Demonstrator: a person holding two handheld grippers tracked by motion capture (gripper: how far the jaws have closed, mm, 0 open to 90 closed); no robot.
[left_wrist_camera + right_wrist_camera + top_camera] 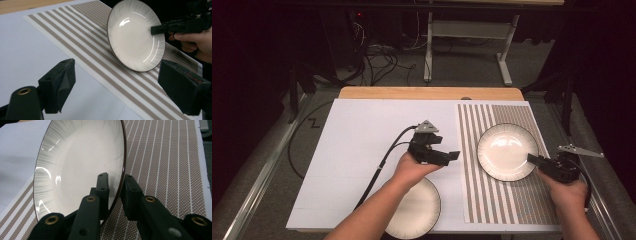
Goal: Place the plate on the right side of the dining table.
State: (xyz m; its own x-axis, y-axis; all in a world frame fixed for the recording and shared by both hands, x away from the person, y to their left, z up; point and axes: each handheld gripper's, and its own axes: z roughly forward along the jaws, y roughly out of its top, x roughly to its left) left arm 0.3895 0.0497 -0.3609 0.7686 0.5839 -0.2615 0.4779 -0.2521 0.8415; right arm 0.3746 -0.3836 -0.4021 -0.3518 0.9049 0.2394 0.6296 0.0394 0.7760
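Note:
A white plate (507, 150) with a dark rim is on the striped placemat (512, 200) at the right. My right gripper (534, 160) is shut on its near right rim, one jaw inside the plate (80, 162) and one outside. From the left gripper view the plate (132, 37) looks tipped up at the side that the right gripper (156, 29) holds. My left gripper (447, 150) hovers over the white table cover just left of the placemat, open, with nothing between its jaws (117, 70). My right gripper (116, 180) has the rim running between its pads.
A second white plate (422, 205) lies at the table's near edge, partly under the left forearm. The white cover (357, 150) spreads out to the left. A wooden strip (427, 93) runs along the far edge, with cables and a table frame on the floor beyond.

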